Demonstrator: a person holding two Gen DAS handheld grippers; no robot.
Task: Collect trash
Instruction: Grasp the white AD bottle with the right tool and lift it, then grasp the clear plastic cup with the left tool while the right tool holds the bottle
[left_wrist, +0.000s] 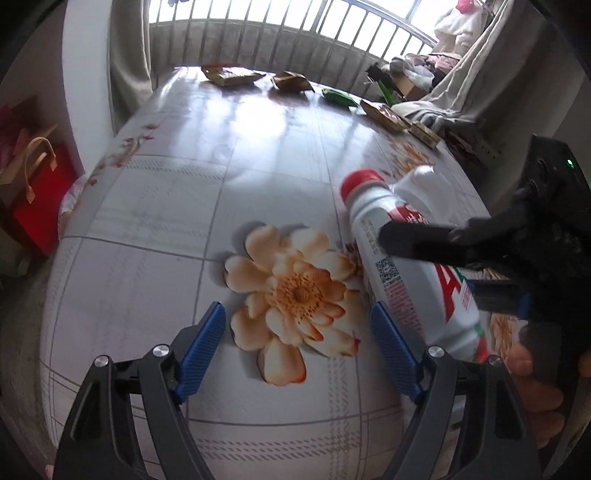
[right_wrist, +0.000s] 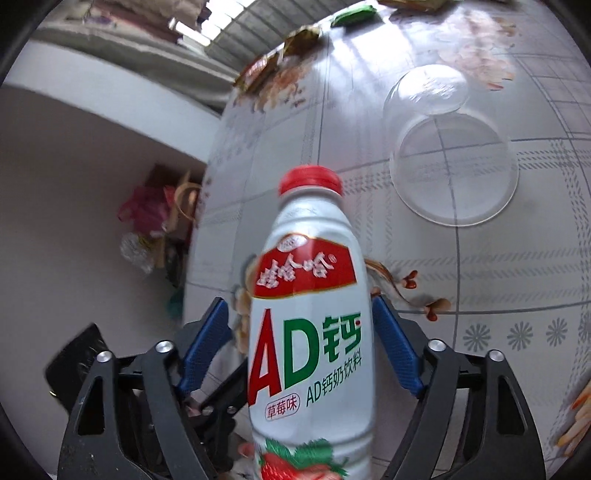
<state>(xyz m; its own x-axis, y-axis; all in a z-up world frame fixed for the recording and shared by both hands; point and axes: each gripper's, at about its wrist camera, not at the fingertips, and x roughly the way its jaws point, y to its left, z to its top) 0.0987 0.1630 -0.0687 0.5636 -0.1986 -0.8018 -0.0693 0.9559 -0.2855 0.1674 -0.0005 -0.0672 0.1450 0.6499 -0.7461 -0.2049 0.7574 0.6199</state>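
A white drink bottle (right_wrist: 310, 332) with a red cap and a red and green label stands between my right gripper's (right_wrist: 303, 347) blue pads, cap pointing away, and the gripper is shut on it. In the left wrist view the same bottle (left_wrist: 413, 295) hangs tilted over the table's right side, with the right gripper (left_wrist: 443, 273) reaching in from the right. My left gripper (left_wrist: 299, 350) is open over the flower print, with nothing between its pads. Snack wrappers (left_wrist: 232, 75) and a green packet (left_wrist: 338, 96) lie at the table's far end.
The flowered tablecloth (left_wrist: 166, 240) covers the table. A clear plastic cup (right_wrist: 450, 147) lies on its side on the cloth. Bags (left_wrist: 37, 192) stand on the floor left of the table. Railing and curtains (left_wrist: 129, 44) close off the far end, with clutter at the far right.
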